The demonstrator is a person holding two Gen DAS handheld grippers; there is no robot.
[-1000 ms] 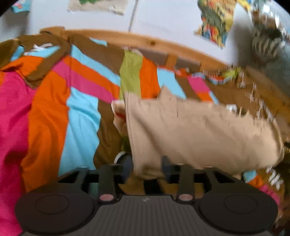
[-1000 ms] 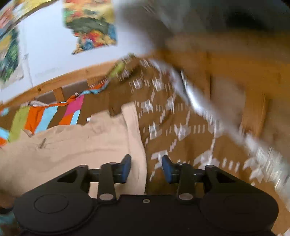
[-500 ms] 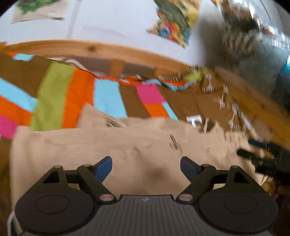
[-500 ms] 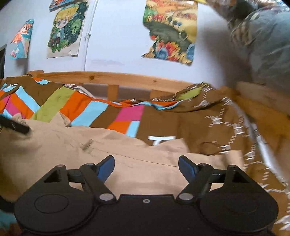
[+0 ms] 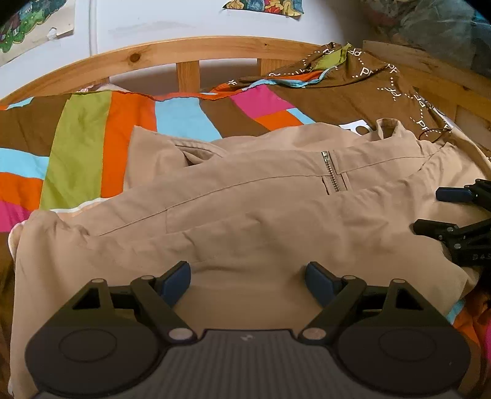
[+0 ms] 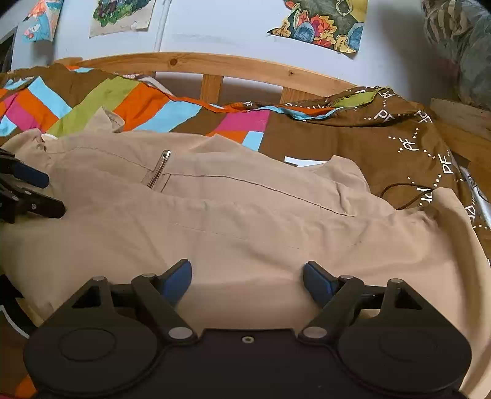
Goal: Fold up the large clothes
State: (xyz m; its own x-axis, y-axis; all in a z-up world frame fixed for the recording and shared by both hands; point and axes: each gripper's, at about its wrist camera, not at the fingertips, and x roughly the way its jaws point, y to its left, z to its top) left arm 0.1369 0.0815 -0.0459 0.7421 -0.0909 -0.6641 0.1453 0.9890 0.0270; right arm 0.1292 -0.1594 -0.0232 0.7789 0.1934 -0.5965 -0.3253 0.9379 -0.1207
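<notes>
Both grippers hang over the near edge of the tan jacket, fingers spread wide and gripping nothing: the left gripper and the right gripper each have bare cloth showing between their blue pads. A second ago the left one was closed on a raised fold of this jacket and the right was near its edge; by half a second ago both had let go, and the garment now lies settled. My reading is that one fold has just been laid down and released, so the next move is a fresh grip for another fold or a smoothing pass.

Beyond the fingers the jacket spreads across the bed, fairly flat with soft creases, a short metal zipper showing near its middle and a collar or sleeve end poking up at the far left. It rests on a patchwork blanket of orange, blue, pink, green and brown, next to a brown patterned cover on the right. Farther back runs a curved wooden bed rail, then a pale wall with colourful posters.
</notes>
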